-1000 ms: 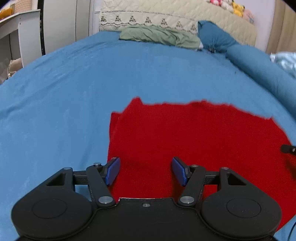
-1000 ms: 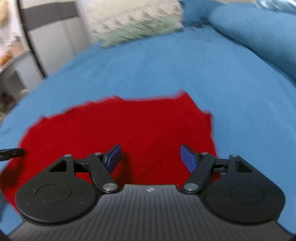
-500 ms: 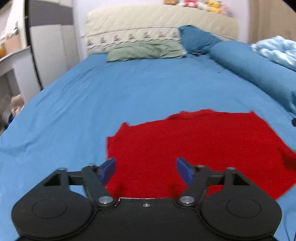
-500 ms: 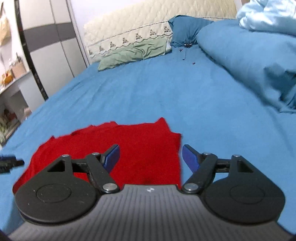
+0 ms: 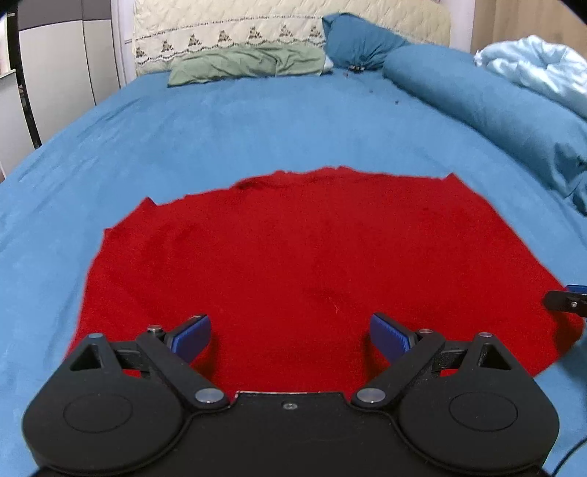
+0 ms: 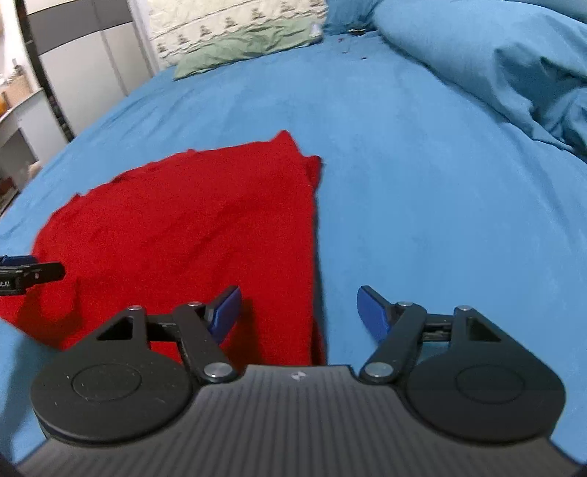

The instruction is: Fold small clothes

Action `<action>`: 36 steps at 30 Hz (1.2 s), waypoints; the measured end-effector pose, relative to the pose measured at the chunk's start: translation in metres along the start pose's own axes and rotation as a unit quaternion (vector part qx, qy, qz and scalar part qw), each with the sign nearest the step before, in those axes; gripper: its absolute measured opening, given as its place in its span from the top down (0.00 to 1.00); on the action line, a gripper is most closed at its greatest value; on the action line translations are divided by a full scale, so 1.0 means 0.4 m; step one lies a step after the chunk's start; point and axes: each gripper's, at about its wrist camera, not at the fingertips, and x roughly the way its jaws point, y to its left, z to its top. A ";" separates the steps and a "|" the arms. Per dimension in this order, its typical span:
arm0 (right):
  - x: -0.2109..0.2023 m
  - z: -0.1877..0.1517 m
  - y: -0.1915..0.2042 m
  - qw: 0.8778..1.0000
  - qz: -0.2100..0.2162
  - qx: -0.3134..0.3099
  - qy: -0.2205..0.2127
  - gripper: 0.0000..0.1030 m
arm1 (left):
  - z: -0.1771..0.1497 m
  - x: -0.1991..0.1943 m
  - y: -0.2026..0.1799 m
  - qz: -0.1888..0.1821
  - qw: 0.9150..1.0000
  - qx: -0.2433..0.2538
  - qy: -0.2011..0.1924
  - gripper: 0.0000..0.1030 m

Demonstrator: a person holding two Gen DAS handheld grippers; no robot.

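Note:
A red garment point(image 5: 301, 253) lies flat on the blue bedsheet point(image 5: 220, 139). My left gripper point(image 5: 290, 335) is open and empty, held over the garment's near edge. The garment also shows in the right wrist view point(image 6: 190, 235), left of centre. My right gripper point(image 6: 299, 312) is open and empty, straddling the garment's right edge, its left finger over the cloth and its right finger over the sheet point(image 6: 422, 183). The right gripper's tip pokes in at the right edge of the left wrist view point(image 5: 567, 301); the left gripper's tip shows at the left edge of the right wrist view point(image 6: 25, 273).
A green pillow point(image 5: 249, 64) and a blue pillow point(image 5: 359, 40) lie at the headboard point(image 5: 286, 27). A blue duvet roll point(image 5: 488, 102) and a pale blue blanket point(image 5: 539, 69) run along the right side. A wardrobe point(image 6: 84, 51) and shelves stand left of the bed.
Both grippers have pulled back and swung their views; the left now faces the whole garment, the right has shifted rightward to the garment's right edge. Both stay open.

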 end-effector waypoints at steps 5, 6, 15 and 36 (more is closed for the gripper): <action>0.034 -0.038 0.014 1.000 -0.014 0.003 -0.010 0.27 | 0.000 0.057 -0.023 0.005 1.000 0.004 0.023 0.07; 0.038 -0.044 0.024 1.000 -0.018 -0.008 -0.012 0.33 | -0.006 0.062 -0.019 0.008 1.000 0.008 0.027 0.07; 0.044 -0.027 0.067 1.000 -0.003 -0.015 0.016 0.78 | 0.013 0.112 -0.041 0.034 0.997 0.024 0.070 0.00; 0.180 0.095 0.865 0.946 0.259 -0.148 0.127 0.79 | -0.190 -0.205 0.415 0.044 0.993 -0.109 0.027 0.00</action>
